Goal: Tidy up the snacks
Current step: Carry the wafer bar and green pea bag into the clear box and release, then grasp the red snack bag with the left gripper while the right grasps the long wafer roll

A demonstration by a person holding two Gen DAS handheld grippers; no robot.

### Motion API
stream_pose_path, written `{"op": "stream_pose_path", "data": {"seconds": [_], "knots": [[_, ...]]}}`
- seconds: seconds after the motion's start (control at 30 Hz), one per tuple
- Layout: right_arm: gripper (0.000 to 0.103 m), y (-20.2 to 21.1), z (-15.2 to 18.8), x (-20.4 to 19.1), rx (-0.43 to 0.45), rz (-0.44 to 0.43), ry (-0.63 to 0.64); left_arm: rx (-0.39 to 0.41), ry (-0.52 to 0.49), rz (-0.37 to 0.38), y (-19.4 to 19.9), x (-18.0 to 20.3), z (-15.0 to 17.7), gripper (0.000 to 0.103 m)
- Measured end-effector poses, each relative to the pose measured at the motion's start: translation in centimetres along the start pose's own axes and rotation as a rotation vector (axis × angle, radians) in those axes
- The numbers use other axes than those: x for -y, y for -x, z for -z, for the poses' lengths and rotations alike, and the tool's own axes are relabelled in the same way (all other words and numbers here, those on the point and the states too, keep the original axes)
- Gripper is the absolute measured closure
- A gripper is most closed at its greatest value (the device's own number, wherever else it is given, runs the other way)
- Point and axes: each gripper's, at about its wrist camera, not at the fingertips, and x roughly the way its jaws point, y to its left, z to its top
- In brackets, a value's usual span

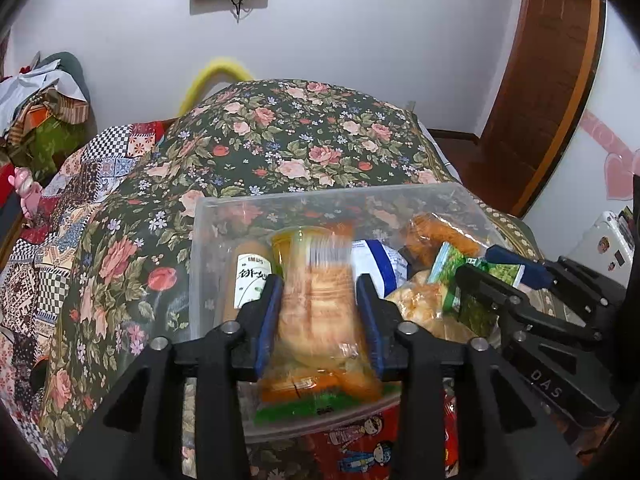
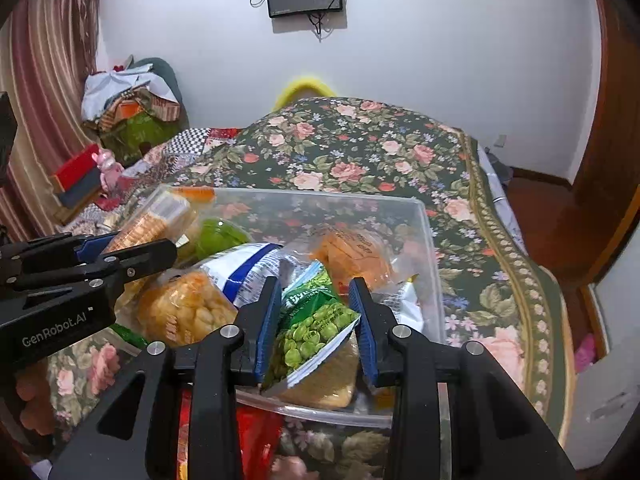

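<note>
A clear plastic box [image 1: 320,194] sits on a floral bedspread and holds several snacks. My left gripper [image 1: 319,284] hovers over its near left part with a clear pack of round crackers [image 1: 320,300] between its blue pads. The pack is blurred while the fingers are sharp, and the pads look just off it. My right gripper [image 2: 314,284] is shut on a green pea packet [image 2: 316,320] above the box's near right part. Below lie a puffed-snack bag [image 2: 184,308], a blue-and-white bag [image 2: 248,272] and an orange pack [image 2: 352,252]. A brown roll [image 1: 248,276] stands at the left wall.
The box [image 2: 320,196] rests on the floral bedspread [image 1: 280,136], and a red printed packet [image 1: 360,452] lies just before its front wall. A clothes pile [image 2: 132,108] is at the far left, a wooden door [image 1: 548,80] at the right, a white wall behind.
</note>
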Motion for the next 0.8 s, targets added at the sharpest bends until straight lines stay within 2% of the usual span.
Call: {"op": "stream_pose_path", "data": {"seconds": [0.1, 0.13, 0.17, 0.37, 0.5, 0.63, 0.8], "knots": [[0.05, 0.9, 0.0, -0.1, 0.012, 0.035, 0.008, 0.031, -0.003, -0.001, 1.2, 0.0, 0.2, 0.042], [0.042, 1.1, 0.0, -0.2, 0.021, 0.046, 0.012, 0.042, -0.009, -0.006, 1.8, 0.0, 0.3, 0.04], [0.038, 1.4, 0.0, -0.2, 0.031, 0.058, 0.017, 0.049, -0.013, -0.01, 2.2, 0.0, 0.3, 0.039], [0.028, 3.9, 0.7, -0.1, 0.049, 0.059, 0.012, 0.076, -0.018, -0.002, 5.2, -0.4, 1.2, 0.034], [0.021, 5.3, 2.3, 0.3, 0.041, 0.025, -0.02, 0.072, -0.016, 0.011, 6.8, -0.8, 3.0, 0.033], [0.02, 5.8, 4.9, 0.3, -0.014, 0.013, -0.034, 0.043, -0.019, 0.024, 7.4, -0.9, 5.4, 0.032], [0.02, 4.9, 8.5, 0.3, -0.112, -0.004, -0.067, -0.046, -0.047, 0.032, 5.5, -0.2, 8.7, 0.032]]}}
